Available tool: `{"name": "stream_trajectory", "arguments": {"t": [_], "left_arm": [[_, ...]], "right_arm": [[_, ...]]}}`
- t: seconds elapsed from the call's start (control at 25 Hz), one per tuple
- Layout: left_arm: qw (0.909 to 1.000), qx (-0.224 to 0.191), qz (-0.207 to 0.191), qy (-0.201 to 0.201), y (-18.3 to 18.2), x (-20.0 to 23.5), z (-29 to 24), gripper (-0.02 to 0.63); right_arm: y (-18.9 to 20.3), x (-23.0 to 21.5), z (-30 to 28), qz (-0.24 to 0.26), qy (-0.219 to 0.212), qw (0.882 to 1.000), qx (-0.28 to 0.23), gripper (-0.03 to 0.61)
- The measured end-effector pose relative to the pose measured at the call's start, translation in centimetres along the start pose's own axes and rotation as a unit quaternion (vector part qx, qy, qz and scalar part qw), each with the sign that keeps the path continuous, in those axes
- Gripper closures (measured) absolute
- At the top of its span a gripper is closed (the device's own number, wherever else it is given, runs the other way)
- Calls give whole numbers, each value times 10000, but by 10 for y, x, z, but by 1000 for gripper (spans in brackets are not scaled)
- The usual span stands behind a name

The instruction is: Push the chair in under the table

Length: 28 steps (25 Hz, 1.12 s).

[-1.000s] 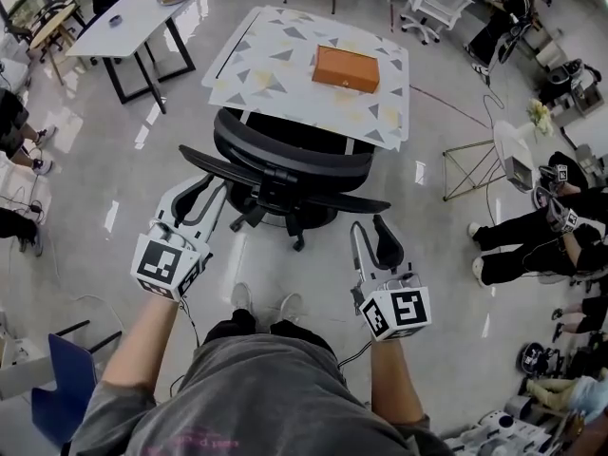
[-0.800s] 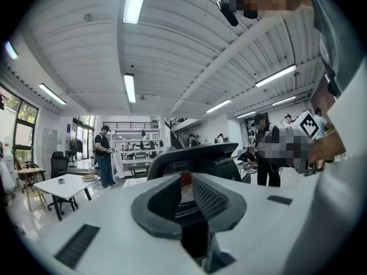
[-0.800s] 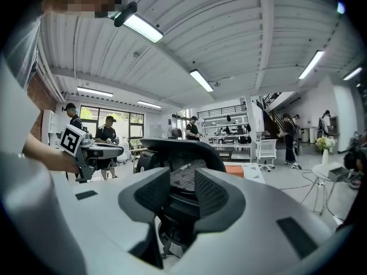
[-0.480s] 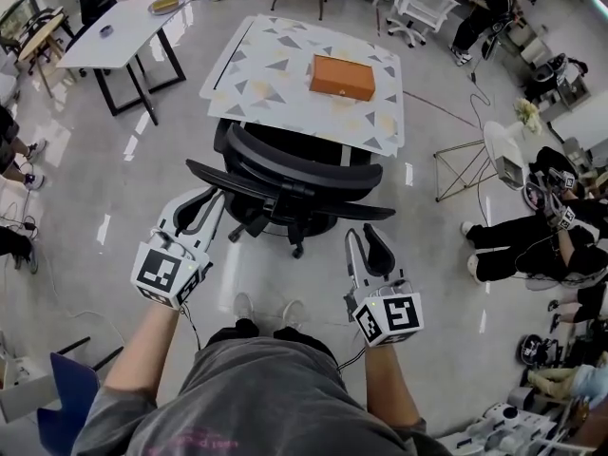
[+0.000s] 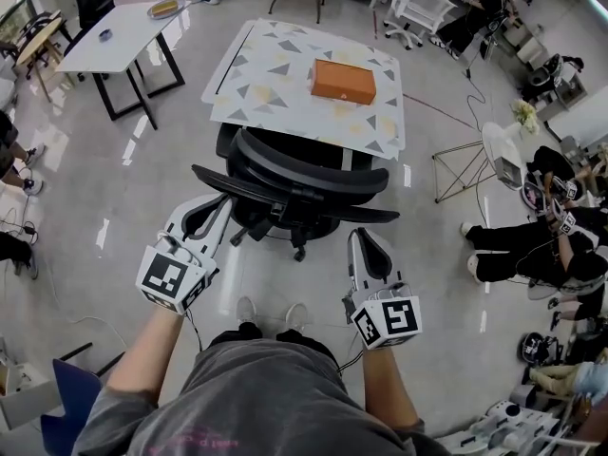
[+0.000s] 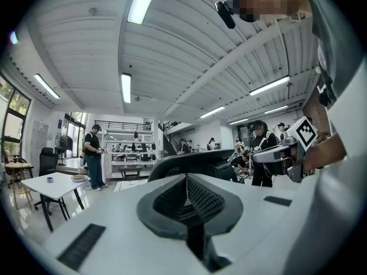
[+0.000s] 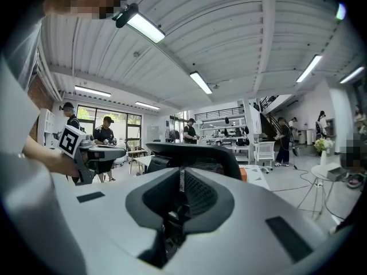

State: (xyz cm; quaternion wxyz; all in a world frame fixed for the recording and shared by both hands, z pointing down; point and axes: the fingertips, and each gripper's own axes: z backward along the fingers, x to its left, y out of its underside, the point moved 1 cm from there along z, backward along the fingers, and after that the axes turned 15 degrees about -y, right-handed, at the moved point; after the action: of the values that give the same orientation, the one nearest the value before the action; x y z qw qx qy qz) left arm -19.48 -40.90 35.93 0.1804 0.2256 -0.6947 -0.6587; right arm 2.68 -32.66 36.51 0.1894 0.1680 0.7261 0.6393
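The jaws of both tongs have just been closing. The left tongs (image 5: pixel 215 203) now stand shut and the right tongs (image 5: pixel 368 235) have their pads together, with nothing between either pair. We judge this suits pushing with blunt tips rather than gripping.

The chair (image 5: pixel 304 174) faces the table (image 5: pixel 275 93), which carries an orange box (image 5: pixel 343 81). The head view shows the seat reaching under the near edge, with the backrest and base on our side. The left tongs are by the left armrest and the right tongs near the right one; we cannot confirm contact.

The gripper views show the pads meeting and the backrest rim (image 7: pixel 195 153) just ahead, but not the gap to the table.
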Motion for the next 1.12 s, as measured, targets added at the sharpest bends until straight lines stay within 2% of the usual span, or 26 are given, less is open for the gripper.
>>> {"name": "stream_trajectory", "arguments": {"t": [0.52, 1.12], "left_arm": [[9997, 59, 37, 225, 1, -16, -5, 612], [9997, 122, -15, 196, 0, -17, -12, 612]], "right_arm": [[0, -7, 3, 34, -31, 10000, -7, 574], [1, -14, -3, 44, -190, 9998, 49, 574]]}}
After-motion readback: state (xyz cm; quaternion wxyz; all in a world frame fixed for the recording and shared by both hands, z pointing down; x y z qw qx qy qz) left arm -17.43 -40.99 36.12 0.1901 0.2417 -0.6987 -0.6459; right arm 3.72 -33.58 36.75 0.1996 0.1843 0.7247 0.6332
